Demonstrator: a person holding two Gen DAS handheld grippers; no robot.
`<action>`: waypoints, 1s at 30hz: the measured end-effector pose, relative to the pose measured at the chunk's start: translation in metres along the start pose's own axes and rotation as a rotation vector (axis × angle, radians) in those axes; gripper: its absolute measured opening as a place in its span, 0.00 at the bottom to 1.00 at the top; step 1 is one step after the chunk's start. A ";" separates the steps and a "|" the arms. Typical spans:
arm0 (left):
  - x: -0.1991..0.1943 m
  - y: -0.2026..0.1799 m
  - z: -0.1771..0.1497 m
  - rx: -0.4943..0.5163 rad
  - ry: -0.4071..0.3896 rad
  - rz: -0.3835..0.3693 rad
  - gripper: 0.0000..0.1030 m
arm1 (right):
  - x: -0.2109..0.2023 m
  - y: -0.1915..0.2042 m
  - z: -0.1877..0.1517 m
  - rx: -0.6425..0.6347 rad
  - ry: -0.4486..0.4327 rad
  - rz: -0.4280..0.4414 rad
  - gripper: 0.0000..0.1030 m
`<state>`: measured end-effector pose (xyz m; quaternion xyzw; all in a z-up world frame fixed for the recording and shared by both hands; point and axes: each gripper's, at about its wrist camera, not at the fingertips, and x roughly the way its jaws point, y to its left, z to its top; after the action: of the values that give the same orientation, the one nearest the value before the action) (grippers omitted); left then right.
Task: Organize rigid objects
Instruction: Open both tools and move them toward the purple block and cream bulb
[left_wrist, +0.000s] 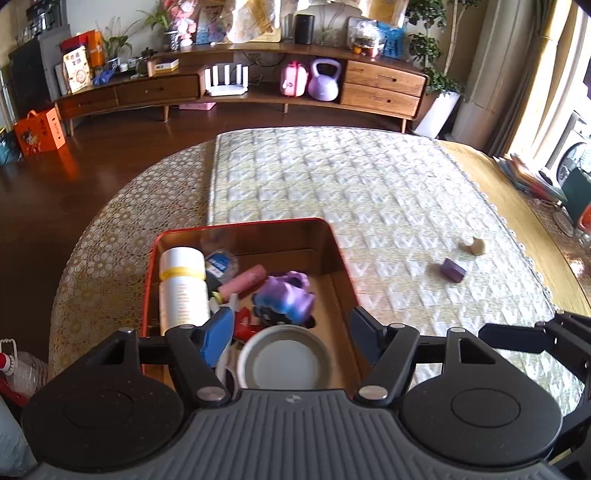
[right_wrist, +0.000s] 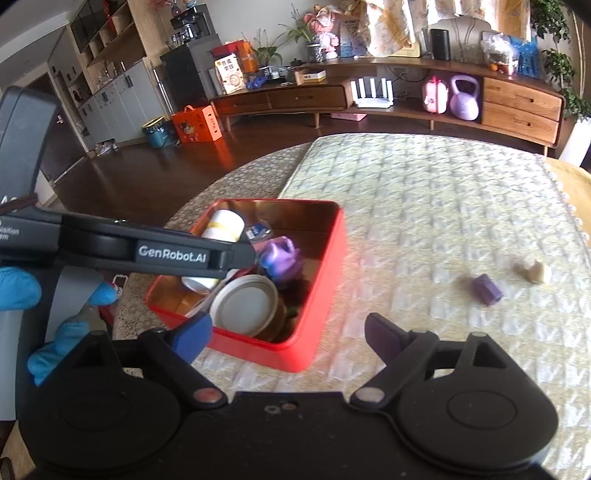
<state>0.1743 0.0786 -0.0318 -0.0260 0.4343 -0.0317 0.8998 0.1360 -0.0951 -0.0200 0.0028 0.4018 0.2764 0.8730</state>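
Observation:
A red tin box (left_wrist: 336, 243) (right_wrist: 325, 280) sits on the quilted table mat. It holds a white bottle with a yellow band (left_wrist: 183, 288), a pink tube (left_wrist: 243, 279), a purple and blue toy (left_wrist: 286, 299) (right_wrist: 279, 260) and a round white-lidded can (left_wrist: 284, 358) (right_wrist: 245, 304). My left gripper (left_wrist: 291, 332) is open and empty above the box's near end. My right gripper (right_wrist: 288, 334) is open and empty over the box's near right corner. A purple block (left_wrist: 453, 269) (right_wrist: 487, 290) and a beige block (left_wrist: 476, 246) (right_wrist: 537, 272) lie on the mat to the right.
The mat (left_wrist: 332, 177) covers a round table with a lace cloth (left_wrist: 129, 206). A wooden sideboard (left_wrist: 258, 85) stands across the dark floor. An orange box (left_wrist: 38, 131) sits on the floor at left. Books and clutter (left_wrist: 535, 177) lie at the table's right edge.

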 end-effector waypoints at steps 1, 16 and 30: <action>-0.002 -0.005 0.000 0.004 -0.002 -0.009 0.67 | -0.004 -0.003 -0.001 0.001 -0.005 -0.003 0.91; -0.010 -0.083 -0.008 0.061 -0.059 -0.058 0.80 | -0.040 -0.060 -0.019 0.000 -0.031 -0.135 1.00; 0.032 -0.142 -0.004 0.052 -0.043 -0.096 0.80 | -0.065 -0.155 -0.029 -0.036 -0.119 -0.187 1.00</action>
<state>0.1864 -0.0651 -0.0488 -0.0240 0.4122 -0.0853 0.9068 0.1558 -0.2643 -0.0298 -0.0341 0.3425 0.2003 0.9173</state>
